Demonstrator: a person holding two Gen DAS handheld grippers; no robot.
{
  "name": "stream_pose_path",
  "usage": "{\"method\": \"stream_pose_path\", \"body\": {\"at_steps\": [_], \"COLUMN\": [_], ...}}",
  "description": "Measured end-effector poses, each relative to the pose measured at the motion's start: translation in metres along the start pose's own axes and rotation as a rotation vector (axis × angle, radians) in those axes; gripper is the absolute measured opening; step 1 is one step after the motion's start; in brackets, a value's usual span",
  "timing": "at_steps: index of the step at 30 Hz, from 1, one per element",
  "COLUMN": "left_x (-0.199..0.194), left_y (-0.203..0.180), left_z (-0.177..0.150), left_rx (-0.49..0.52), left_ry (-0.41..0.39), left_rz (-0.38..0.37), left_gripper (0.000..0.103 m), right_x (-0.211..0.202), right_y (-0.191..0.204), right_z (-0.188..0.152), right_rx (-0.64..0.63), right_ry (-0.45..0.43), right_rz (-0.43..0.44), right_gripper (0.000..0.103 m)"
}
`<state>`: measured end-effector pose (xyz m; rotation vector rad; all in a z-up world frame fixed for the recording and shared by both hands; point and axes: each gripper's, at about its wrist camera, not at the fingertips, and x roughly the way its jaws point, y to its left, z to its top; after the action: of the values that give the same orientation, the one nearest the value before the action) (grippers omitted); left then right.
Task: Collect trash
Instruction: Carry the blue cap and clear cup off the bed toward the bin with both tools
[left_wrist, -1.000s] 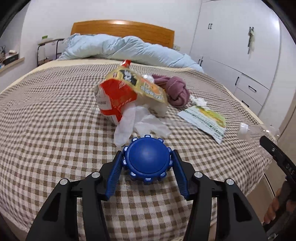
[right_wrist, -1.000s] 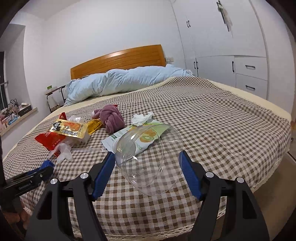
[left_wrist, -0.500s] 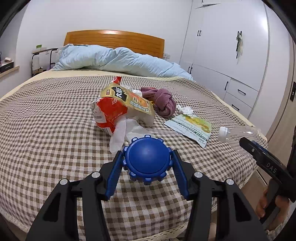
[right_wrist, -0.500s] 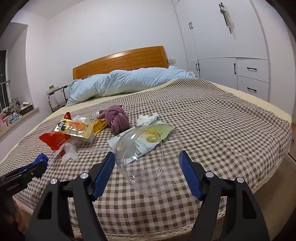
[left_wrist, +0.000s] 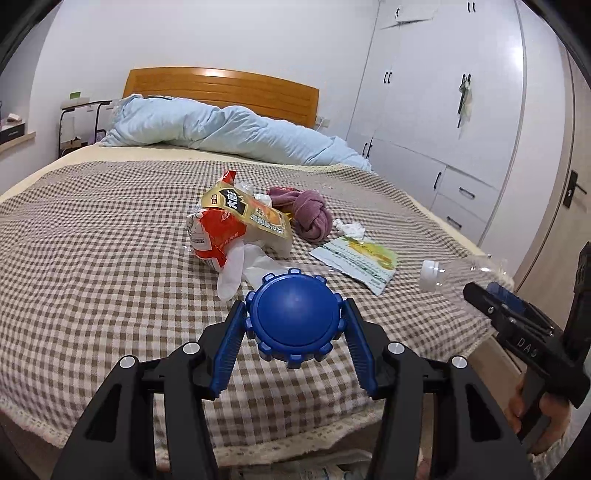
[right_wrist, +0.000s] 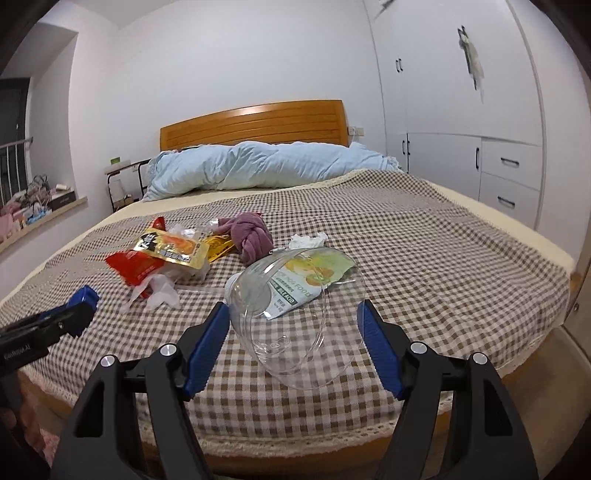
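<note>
Farthest left among the litter on the brown-and-cream checked bedspread (left_wrist: 92, 258) lies a red-and-yellow crinkled snack wrapper (left_wrist: 236, 221), propped on a white plastic glove or bag (left_wrist: 240, 267) that spills toward the near edge. Just right of it sits a knotted mauve cloth (left_wrist: 312, 216), then a crumpled white tissue (left_wrist: 351, 229), then a flat green-and-white foil food pouch (left_wrist: 356, 258). These look dropped where they fell, bunched mid-bed, and are not yet gathered.

Two pieces are already lifted clear of the bed, probably for carrying to a bin that no view shows. The left gripper (left_wrist: 295, 328) sits about half spread, its blue ribbed pads pressed on either side of a round blue ridged plastic lid (left_wrist: 295, 319), held face-on near the foot of the bed. To the right, the right gripper (right_wrist: 293, 338) stands wider, clamped across a clear empty plastic bottle (right_wrist: 295, 314) that points its white cap away toward the pouch; the left pad clearly touches the bottle wall, the right pad meets its transparent edge. A hand (left_wrist: 532, 413) shows on that gripper's handle.
</note>
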<state>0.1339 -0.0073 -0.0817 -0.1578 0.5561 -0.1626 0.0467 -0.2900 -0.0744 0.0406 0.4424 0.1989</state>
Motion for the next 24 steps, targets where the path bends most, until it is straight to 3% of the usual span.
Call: {"method": "stream_pose_path", "body": {"at_steps": [24], "left_x": [-0.05], "left_y": [-0.012], "left_z": [-0.058], "left_rx": [0.049], "left_ry": [0.097], "left_rz": [-0.042], "left_gripper": [0.051], "right_x": [-0.074], "right_y": [-0.001], "right_z": [-0.065], "right_rx": [-0.006], "right_ry": [0.107], "right_rz": [-0.007], "right_gripper": [0.069]}}
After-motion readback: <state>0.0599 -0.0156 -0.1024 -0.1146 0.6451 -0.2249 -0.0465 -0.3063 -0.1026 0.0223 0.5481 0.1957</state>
